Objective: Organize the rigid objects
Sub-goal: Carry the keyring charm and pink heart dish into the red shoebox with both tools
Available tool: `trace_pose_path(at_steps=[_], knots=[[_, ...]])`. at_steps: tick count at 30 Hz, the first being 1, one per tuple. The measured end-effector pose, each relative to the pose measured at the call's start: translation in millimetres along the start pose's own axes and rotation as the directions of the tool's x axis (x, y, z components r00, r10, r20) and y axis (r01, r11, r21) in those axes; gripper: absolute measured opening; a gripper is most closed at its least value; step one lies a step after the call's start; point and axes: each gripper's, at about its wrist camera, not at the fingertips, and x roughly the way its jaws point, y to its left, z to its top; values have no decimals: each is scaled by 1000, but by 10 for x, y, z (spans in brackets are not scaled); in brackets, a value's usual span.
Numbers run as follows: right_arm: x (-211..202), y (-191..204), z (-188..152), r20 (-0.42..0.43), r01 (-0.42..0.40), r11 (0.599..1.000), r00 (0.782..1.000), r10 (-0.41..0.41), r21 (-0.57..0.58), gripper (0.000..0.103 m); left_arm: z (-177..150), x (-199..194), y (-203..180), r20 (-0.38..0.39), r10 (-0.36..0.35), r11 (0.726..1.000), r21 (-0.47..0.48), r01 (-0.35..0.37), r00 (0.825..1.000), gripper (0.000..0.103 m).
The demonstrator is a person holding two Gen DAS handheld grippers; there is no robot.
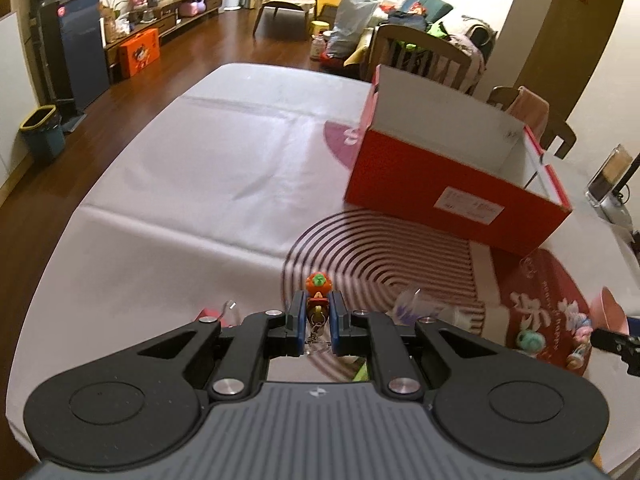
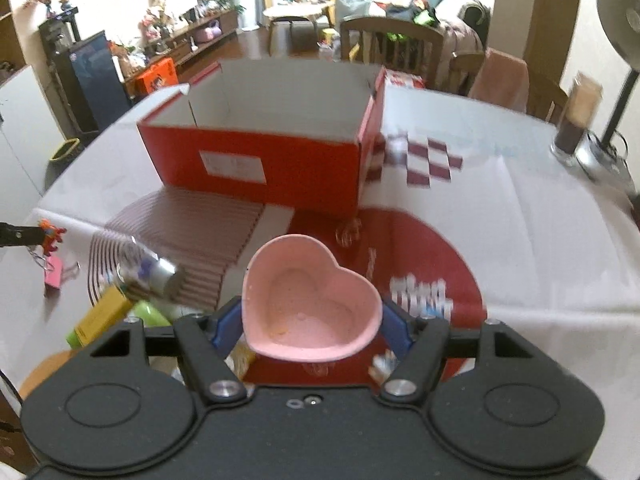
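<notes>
Each black claw has blue pads and silver screws.

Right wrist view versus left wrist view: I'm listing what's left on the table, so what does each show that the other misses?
Only the right wrist view shows the yellow box, the pink binder clip and the whole pink heart-shaped bowl between the right gripper's fingers. Only the left wrist view shows the left gripper shut on the orange keychain figure up close. Both show the red box.

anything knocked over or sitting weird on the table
A shiny can lies tipped on its side near the yellow box. The red shoebox sits askew to the table edge. Nothing spilled.
</notes>
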Motion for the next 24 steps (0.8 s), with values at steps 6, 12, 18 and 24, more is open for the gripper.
trace_pose_path(at_steps=[6,12,18,24], knots=[[27,-44,409,54,-6,999,998,8,-49,70,310,59,-211,10,-30,999,16,30,1000,11],[181,-53,808,74,1,995,997,6,-95,70,718,167,-404,14,-60,998,35,59,998,11],[422,-38,1178,66,-14,993,998,22,-116,70,1098,349,-615,4,-80,994,80,80,997,11],[777,27,1440,33,-6,989,999,11,-150,70,1415,634,-901,-8,-80,985,153,80,997,11]])
